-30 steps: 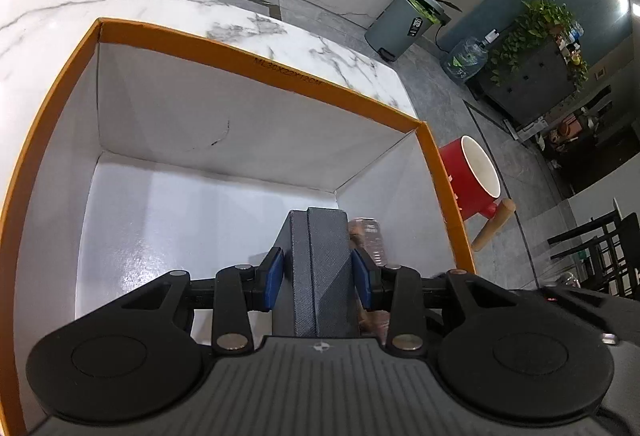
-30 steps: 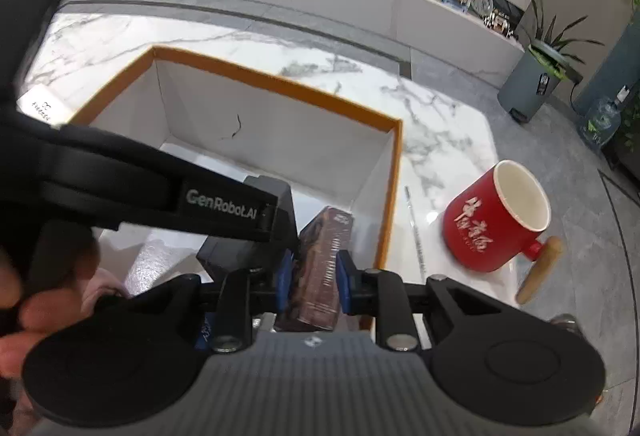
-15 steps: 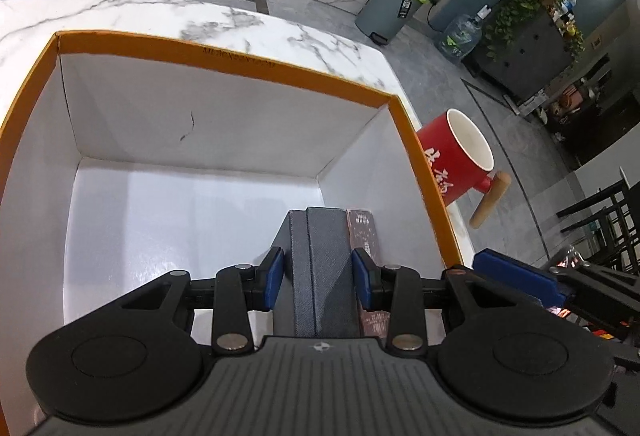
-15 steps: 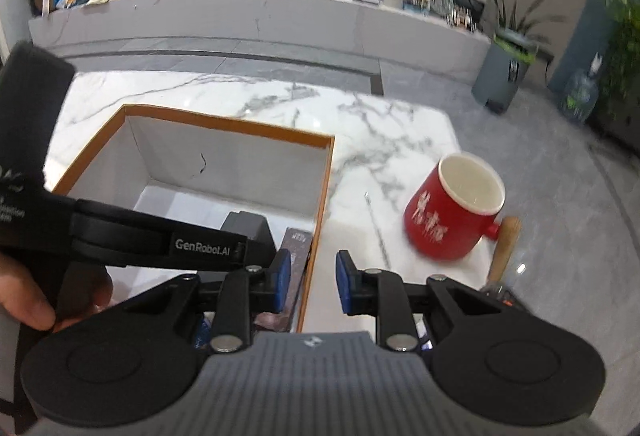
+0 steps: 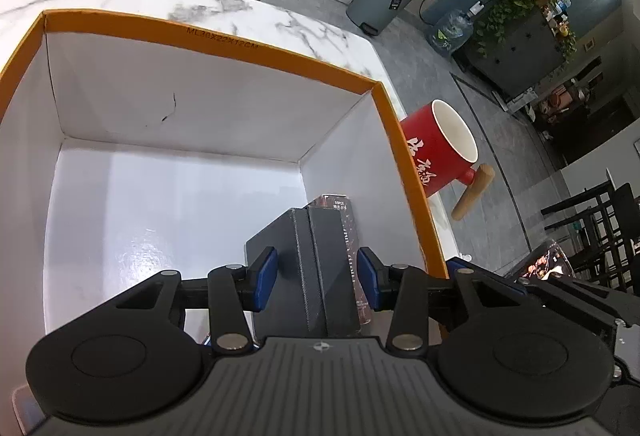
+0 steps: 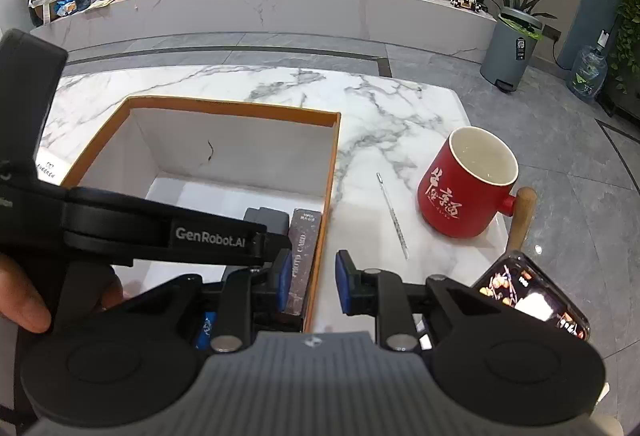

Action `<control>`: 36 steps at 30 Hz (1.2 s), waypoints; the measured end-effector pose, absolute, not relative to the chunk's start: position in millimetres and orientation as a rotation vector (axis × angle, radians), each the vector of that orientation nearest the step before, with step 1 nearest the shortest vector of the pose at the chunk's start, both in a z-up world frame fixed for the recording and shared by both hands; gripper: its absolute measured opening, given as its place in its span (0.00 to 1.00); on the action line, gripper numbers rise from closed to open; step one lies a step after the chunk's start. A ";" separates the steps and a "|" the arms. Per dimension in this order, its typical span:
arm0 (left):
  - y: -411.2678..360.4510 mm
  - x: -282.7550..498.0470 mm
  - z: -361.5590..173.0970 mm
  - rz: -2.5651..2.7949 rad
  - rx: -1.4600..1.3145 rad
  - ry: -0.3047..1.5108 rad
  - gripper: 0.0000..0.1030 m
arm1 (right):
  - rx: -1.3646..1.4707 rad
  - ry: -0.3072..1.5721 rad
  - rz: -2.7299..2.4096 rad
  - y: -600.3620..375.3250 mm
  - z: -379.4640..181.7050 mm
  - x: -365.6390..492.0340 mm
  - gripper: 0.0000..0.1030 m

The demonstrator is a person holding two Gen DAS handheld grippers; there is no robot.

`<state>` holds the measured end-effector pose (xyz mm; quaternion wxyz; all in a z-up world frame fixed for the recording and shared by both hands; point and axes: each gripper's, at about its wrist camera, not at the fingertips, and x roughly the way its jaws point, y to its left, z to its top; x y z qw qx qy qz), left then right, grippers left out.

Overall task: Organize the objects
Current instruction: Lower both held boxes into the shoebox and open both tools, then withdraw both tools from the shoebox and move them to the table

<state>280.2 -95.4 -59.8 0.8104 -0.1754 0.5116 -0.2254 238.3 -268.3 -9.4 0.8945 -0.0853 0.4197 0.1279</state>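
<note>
**Entry — organizing, both tools at the box**

Left tool (image 5: 316, 284): its jaws have just been opening. A second ago the blue pads were pressing on the dark grey textured rectangular case (image 5: 308, 264); now they are standing clear of both sides, the case between them but not gripped. The case is resting upright on the floor of the orange-rimmed white cardboard box (image 5: 224, 35), in the near right corner, just beside the slim brown printed card packet (image 5: 340, 207) against the right wall. Judged: this placement is finishing.

Right tool (image 6: 312, 282): jaws partly parted and holding nothing. A second ago it was gripping the brown packet over the box; now it is hovering over the box's right rim and the white marble surface (image 6: 380, 107), with the packet (image 6: 304, 256) lying inside. Judged: two items are stowed; others are waiting outside.

View differences, left to right — only the left wrist view is showing the pads clear of the case. Only the right wrist view is showing the person's hand (image 6: 20, 296), a thin silver stick (image 6: 392, 215) lying on the surface, the red ceramic mug with wooden handle (image 6: 464, 195) standing in full, and a lit phone (image 6: 532, 296) at the near edge.
</note>
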 end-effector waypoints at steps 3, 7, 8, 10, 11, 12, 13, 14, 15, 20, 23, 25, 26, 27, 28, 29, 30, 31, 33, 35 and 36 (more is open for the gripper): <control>-95.2 277.9 -55.6 -0.477 -0.343 1.076 0.48 | -0.181 0.866 0.265 -268.6 -6.0 235.1 0.24; -90.6 271.6 -41.3 -0.481 -0.306 1.045 0.49 | -0.192 0.851 0.270 -267.0 0.5 229.4 0.24; -88.8 269.4 -36.5 -0.483 -0.300 1.035 0.50 | -0.194 0.848 0.272 -266.3 2.5 227.6 0.24; -84.5 262.4 -24.9 -0.491 -0.285 1.007 0.49 | -0.195 0.841 0.276 -264.0 6.7 223.2 0.24; -81.7 257.9 -18.8 -0.496 -0.278 0.989 0.49 | -0.195 0.838 0.280 -262.5 9.0 220.9 0.24; -77.7 252.7 -12.1 -0.498 -0.272 0.969 0.49 | -0.194 0.833 0.285 -260.7 11.6 218.2 0.24; -72.5 247.4 -4.7 -0.494 -0.262 0.946 0.50 | -0.194 0.828 0.293 -258.4 14.5 215.1 0.24; -67.4 242.2 1.7 -0.482 -0.251 0.925 0.50 | -0.195 0.821 0.302 -255.6 17.7 211.9 0.24; -61.0 237.0 8.1 -0.472 -0.239 0.902 0.50 | -0.197 0.812 0.313 -252.0 21.3 208.2 0.24; -15.1 205.6 33.1 -0.406 -0.183 0.802 0.52 | -0.203 0.776 0.404 -225.7 37.4 188.7 0.26; 20.5 188.8 45.2 -0.348 -0.147 0.771 0.52 | -0.191 0.763 0.488 -202.0 43.7 176.4 0.29; 45.7 178.8 51.6 -0.311 -0.125 0.762 0.52 | -0.183 0.755 0.541 -184.8 45.9 168.7 0.29; 58.4 175.5 54.7 -0.292 -0.115 0.761 0.52 | -0.179 0.753 0.572 -174.3 46.1 164.8 0.29; 70.3 171.2 56.5 -0.273 -0.106 0.763 0.52 | -0.175 0.751 0.597 -165.5 45.9 161.3 0.30; 82.3 167.6 57.8 -0.256 -0.098 0.768 0.52 | -0.173 0.752 0.623 -156.3 45.1 158.1 0.30; 93.0 164.4 58.0 -0.243 -0.091 0.775 0.52 | -0.174 0.755 0.648 -145.9 43.6 155.7 0.30; 102.3 162.3 57.2 -0.231 -0.083 0.784 0.52 | -0.176 0.759 0.671 -135.2 41.6 153.5 0.30; 112.7 159.8 55.5 -0.220 -0.075 0.792 0.53 | -0.180 0.764 0.691 -125.8 39.5 152.1 0.30; 130.8 156.3 49.8 -0.200 -0.068 0.805 0.55 | -0.192 0.777 0.736 -106.3 34.3 150.5 0.30; 148.5 154.6 40.8 -0.191 -0.071 0.828 0.55 | -0.207 0.796 0.781 -86.4 28.8 150.3 0.30; 155.6 155.0 34.9 -0.188 -0.075 0.840 0.55 | -0.216 0.807 0.799 -77.9 25.8 150.8 0.30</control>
